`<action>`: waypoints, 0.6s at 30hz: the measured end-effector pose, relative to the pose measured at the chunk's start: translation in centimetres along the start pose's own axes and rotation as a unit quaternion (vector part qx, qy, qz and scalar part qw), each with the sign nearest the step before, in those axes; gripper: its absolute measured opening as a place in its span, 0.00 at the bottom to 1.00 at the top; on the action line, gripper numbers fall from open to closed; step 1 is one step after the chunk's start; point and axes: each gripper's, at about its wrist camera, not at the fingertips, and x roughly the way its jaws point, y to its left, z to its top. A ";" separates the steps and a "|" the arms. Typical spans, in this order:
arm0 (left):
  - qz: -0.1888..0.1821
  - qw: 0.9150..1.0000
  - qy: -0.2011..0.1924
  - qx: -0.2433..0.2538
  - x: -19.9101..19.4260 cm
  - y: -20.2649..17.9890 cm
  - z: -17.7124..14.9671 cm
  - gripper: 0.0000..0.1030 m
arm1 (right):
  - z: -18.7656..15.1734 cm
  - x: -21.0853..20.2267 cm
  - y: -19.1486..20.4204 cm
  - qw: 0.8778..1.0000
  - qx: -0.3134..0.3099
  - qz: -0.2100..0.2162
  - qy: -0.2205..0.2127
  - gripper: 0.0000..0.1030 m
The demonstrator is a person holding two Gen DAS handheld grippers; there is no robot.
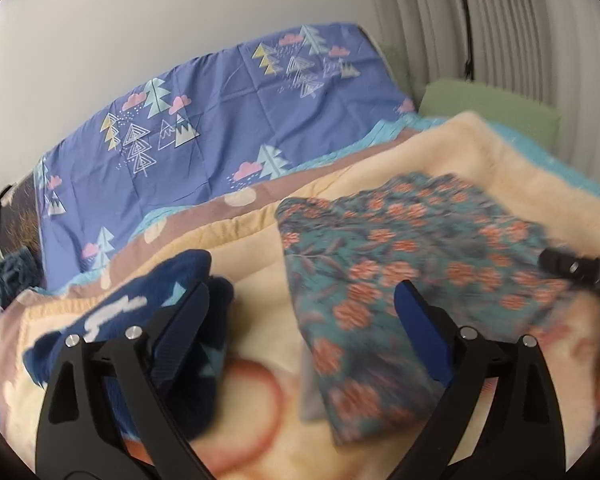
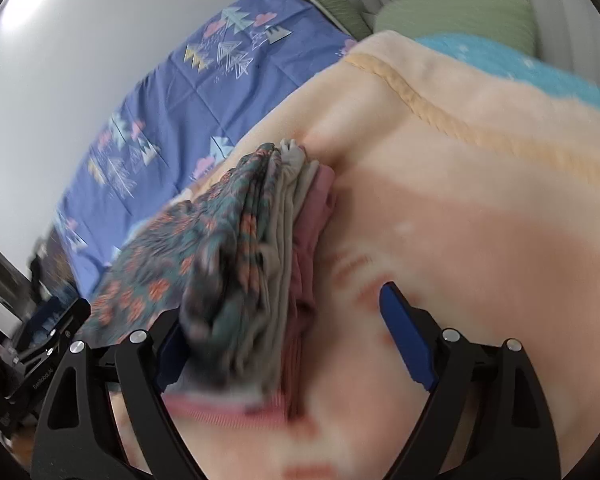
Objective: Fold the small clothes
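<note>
A folded teal garment with orange flowers (image 1: 400, 256) lies on the cream blanket (image 1: 260, 320), blurred. My left gripper (image 1: 304, 316) stands open just above it, its right finger over the floral cloth and its left finger over a navy garment (image 1: 140, 304) with pale print. In the right wrist view the floral garment (image 2: 204, 248) tops a stack with grey (image 2: 288, 216) and pink (image 2: 320, 204) folded clothes beneath. My right gripper (image 2: 288, 340) is open around the stack's near end; its right finger stands clear of the cloth, and the floral edge hides part of the left finger.
A blue sheet with a tree and cloud print (image 1: 220, 112) covers the bed behind, against a white wall. A green pillow (image 1: 492, 108) lies at the back right below ribbed curtains (image 1: 500, 20). Dark items (image 1: 4, 280) sit at the far left edge.
</note>
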 end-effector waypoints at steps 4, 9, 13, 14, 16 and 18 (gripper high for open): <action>-0.032 0.999 -0.020 -0.023 -3.7 0.0 -0.9 0.95 | -2.2 -3.7 0.0 1.000 -0.008 -0.002 -0.029 0.84; -0.062 0.995 -0.042 -0.061 -9.1 0.7 -2.9 0.98 | -5.6 -8.3 1.3 0.995 -0.052 -0.050 -0.063 0.84; -0.047 0.995 -0.056 -0.064 -13.9 1.0 -4.9 0.98 | -8.6 -14.0 4.4 0.979 -0.124 -0.108 -0.118 0.84; -0.037 0.996 -0.057 -0.059 -14.8 1.0 -5.3 0.98 | -9.3 -15.1 5.4 0.973 -0.154 -0.120 -0.125 0.84; -0.018 0.996 -0.070 -0.046 -17.3 0.9 -6.3 0.98 | -11.0 -17.9 7.3 0.955 -0.196 -0.154 -0.159 0.91; -0.012 0.995 -0.086 -0.046 -19.7 1.2 -7.2 0.98 | -12.4 -20.3 8.3 0.949 -0.194 -0.165 -0.186 0.92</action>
